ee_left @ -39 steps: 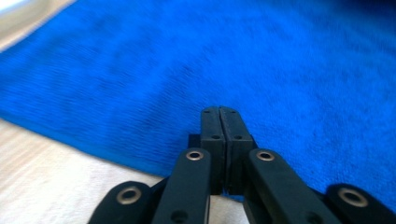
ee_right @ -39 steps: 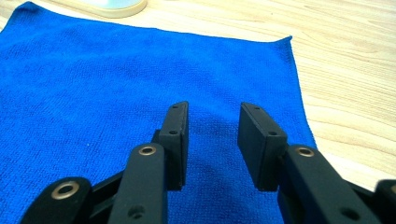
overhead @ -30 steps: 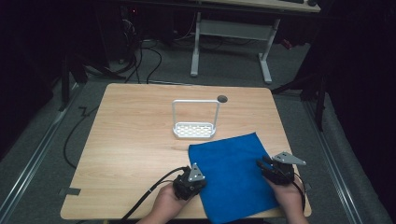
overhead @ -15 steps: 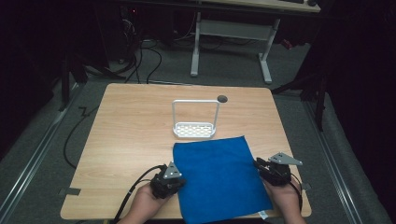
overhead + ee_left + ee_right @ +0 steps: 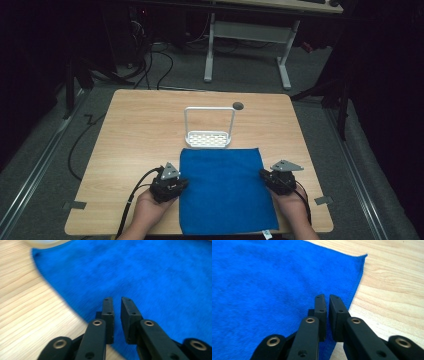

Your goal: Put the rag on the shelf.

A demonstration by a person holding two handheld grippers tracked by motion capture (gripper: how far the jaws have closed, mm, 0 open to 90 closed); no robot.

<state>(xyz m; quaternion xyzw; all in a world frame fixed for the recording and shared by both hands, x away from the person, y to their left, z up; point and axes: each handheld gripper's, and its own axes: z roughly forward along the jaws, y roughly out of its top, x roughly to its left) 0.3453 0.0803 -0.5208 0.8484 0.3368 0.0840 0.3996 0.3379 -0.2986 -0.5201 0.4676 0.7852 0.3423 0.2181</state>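
A blue cloth [image 5: 222, 190] lies flat and square on the near half of the wooden table [image 5: 140, 130]. My left gripper [image 5: 170, 182] sits at the cloth's left edge and my right gripper [image 5: 277, 177] at its right edge, each in a hand. In the left gripper view the jaws of the left gripper [image 5: 117, 298] stand a narrow gap apart over the cloth [image 5: 150, 270], whose edge runs under them. In the right gripper view the right gripper [image 5: 325, 296] is almost fully closed on the cloth [image 5: 262, 277] near its edge.
A small white wire rack [image 5: 208, 130] with a perforated base stands just beyond the cloth's far edge. A dark round hole [image 5: 238, 105] marks the table behind it. Bare wood lies to the left and far side; desk legs and cables are on the floor beyond.
The cloth has turned from a tilted lie to square with the table and shifted left. Both grippers moved left with its edges.
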